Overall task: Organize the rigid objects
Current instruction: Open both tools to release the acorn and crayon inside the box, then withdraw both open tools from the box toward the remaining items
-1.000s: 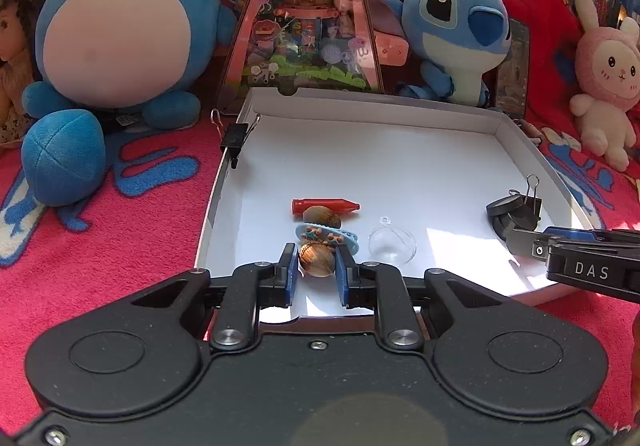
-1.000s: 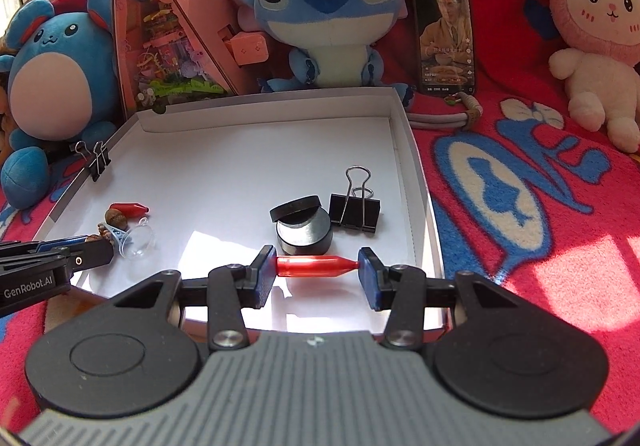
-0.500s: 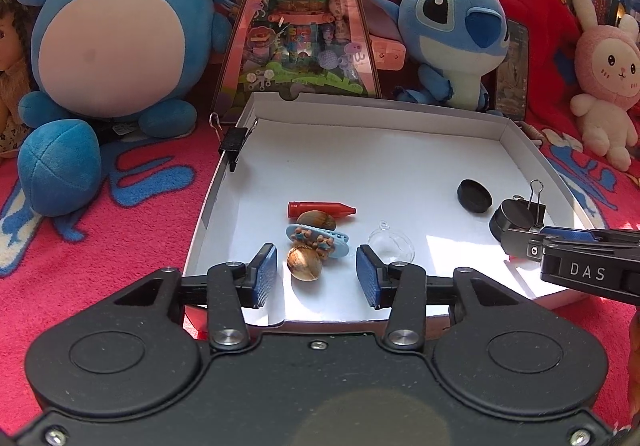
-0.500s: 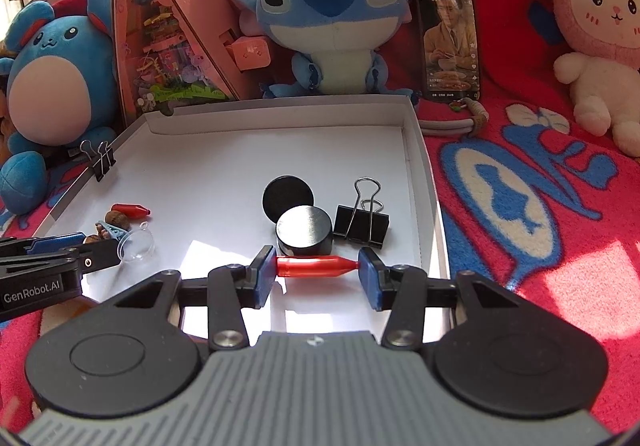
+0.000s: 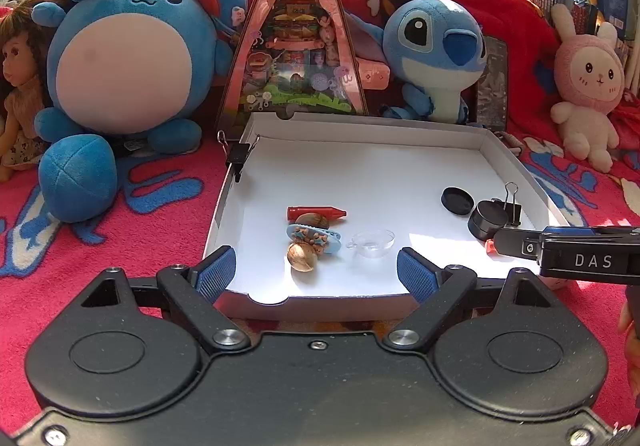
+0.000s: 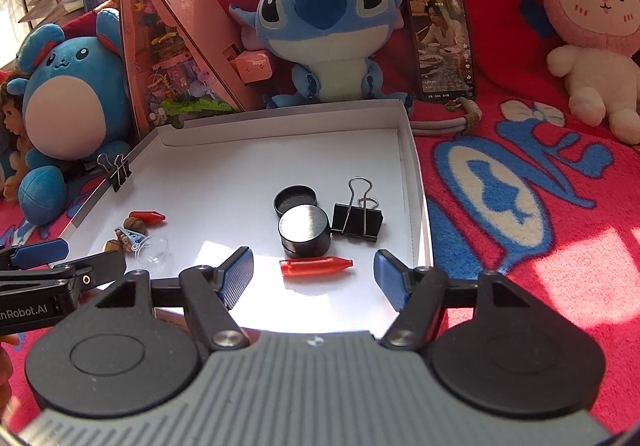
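A white shallow box lies on the red blanket. In the left wrist view a walnut rests in it just ahead of my left gripper, whose jaws are opening with nothing pressed between them. Behind the walnut lie a blue hair clip, a second nut, a red crayon and a clear half-dome. My right gripper is opening too; another red crayon lies loose on the box floor between its pads. A black jar, its lid and a black binder clip sit behind.
Plush toys line the back: a round blue one, a blue alien and a pink rabbit. A pink triangular toy house and a phone lean there. A binder clip grips the box's left wall.
Both grippers went from shut to open. The left one let go of the walnut and drew back. The right one released the red crayon onto the box floor. The jar's lid slid off.
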Demonstrator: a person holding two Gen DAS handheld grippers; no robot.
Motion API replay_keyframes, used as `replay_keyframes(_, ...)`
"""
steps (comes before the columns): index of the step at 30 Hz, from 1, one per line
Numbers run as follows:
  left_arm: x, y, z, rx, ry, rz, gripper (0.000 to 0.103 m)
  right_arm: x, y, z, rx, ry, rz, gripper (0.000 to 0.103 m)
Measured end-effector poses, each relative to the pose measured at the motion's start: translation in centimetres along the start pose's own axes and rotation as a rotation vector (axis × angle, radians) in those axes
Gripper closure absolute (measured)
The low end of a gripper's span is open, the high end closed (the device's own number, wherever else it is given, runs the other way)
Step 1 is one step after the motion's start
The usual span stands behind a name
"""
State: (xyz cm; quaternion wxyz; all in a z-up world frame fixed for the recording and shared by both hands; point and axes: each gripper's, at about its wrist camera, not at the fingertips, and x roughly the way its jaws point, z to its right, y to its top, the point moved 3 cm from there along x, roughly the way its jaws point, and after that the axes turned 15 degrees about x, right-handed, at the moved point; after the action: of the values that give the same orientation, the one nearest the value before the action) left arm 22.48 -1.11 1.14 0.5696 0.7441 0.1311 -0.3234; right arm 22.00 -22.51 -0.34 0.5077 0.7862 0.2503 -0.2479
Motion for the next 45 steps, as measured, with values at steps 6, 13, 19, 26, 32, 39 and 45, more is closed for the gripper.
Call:
replay_keyframes(6, -2.1, -0.4, 0.8, 0.033, -0.023, 0.029, 0.016, -1.8, -0.7, -0.1, -0.035, 0.018, 0.037, 0.016)
replay_keyframes(13, -4.3, -1.2, 2.2, 0.055, -0.075, 0.049, 0.016, -3.8, -1.2, -0.2, -0.055, 0.067, 0.064, 0.011)
replay_keyframes(19, -5.7, -2.4, 3.0, 0.079, -0.107, 0.049, 0.016, -5.5, -2.5, -0.4, -0.107, 0.093, 0.092, 0.002)
replay_keyframes(26, -6.8, -3.6, 3.5, 0.089, -0.125, 0.042, 0.016, -6.9, -3.8, -0.3, -0.145, 0.116, 0.096, 0.000)
replay_keyframes(32, -7.7, -4.5, 3.8, 0.090, -0.150, 0.034, 0.016, -8.3, -5.4, -0.2, -0.192, 0.135, 0.107, 0.000)
replay_keyframes(39, -8.4, -5.7, 4.6, 0.107, -0.194, 0.014, 0.016, -9.9, -6.9, 0.2, -0.222, 0.133, 0.113, 0.000)
replay_keyframes(45, -9.4, -7.1, 5.2, 0.105, -0.227, 0.020, 0.021, -11.5, -8.3, 0.7, -0.227, 0.136, 0.117, 0.000)
